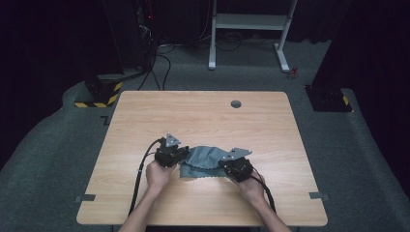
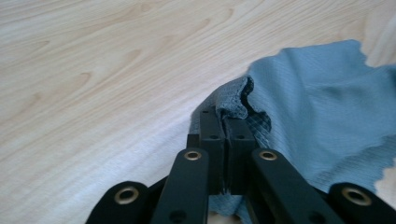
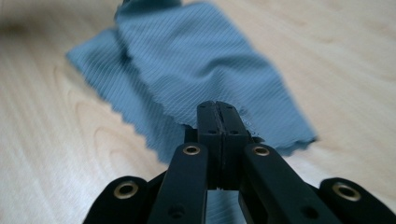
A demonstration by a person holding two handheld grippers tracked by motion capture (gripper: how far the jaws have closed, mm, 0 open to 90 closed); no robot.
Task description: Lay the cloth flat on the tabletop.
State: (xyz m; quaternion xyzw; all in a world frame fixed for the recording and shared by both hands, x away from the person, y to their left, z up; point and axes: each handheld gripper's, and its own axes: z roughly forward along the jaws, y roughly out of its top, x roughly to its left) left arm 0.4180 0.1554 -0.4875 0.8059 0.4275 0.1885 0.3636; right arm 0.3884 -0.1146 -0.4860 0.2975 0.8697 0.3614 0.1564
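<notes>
From the high view I have both grippers down on the wooden table point(image 1: 203, 116), one at each end of a grey-blue microfibre cloth point(image 1: 205, 158) that lies rumpled near my edge of the tabletop; the left gripper point(image 1: 178, 155) sits at the cloth's left end and the right gripper point(image 1: 231, 166) at its right end. In the left gripper view my jaws are pressed together on a bunched fold of the cloth's edge point(image 2: 233, 100), so that end is caught. In the right gripper view the jaws are likewise clamped together, with the cloth's zigzag-cut edge point(image 3: 187, 70) pinched between them and the rest stretching away flat over the wood. I judge the grasping done at both ends; what remains is the lift and the spreading or folding, since the cloth has not yet been pulled smooth.
</notes>
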